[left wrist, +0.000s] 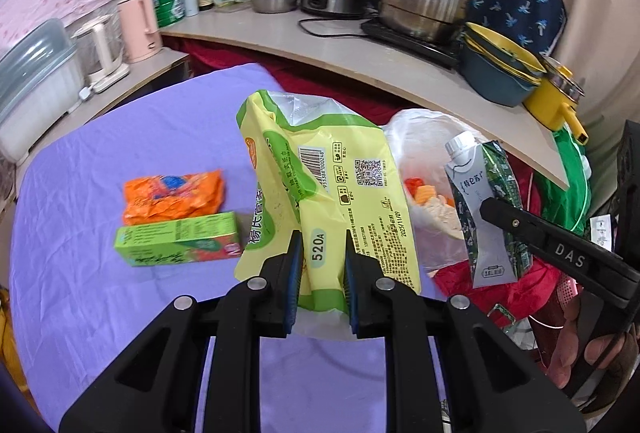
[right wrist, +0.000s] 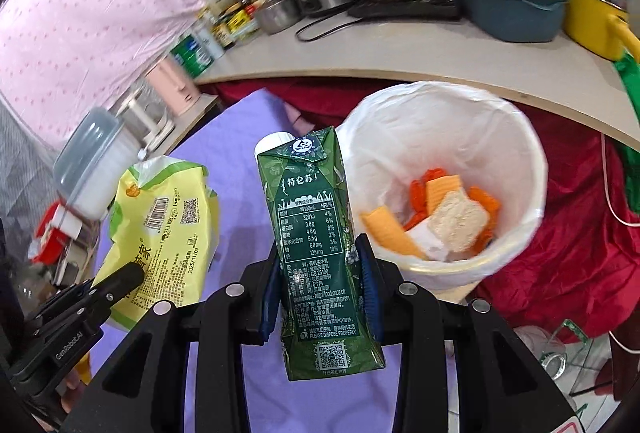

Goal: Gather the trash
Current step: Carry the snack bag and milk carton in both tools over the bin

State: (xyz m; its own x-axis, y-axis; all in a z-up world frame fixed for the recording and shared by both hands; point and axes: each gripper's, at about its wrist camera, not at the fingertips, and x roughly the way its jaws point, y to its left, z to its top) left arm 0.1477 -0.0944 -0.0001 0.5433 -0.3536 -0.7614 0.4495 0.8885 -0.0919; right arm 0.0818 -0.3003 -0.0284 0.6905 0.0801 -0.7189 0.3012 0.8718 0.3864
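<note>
Right wrist view: the right gripper pinches a green milk carton, the lined trash bin at two o'clock. Next (my judgement): carry over, release. Left gripper clamps a yellow wrapper.

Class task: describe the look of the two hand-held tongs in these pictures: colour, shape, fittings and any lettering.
Both tongs are matt black plastic. The left tongs and right tongs each have two flat fingers lined with blue ribbed pads, on angular linkage arms pinned with round silver rivets. Seen from the side, the right one reads "DAS" in white; the left reads "GenRobot.AI". No sleeves or cables show.
</note>
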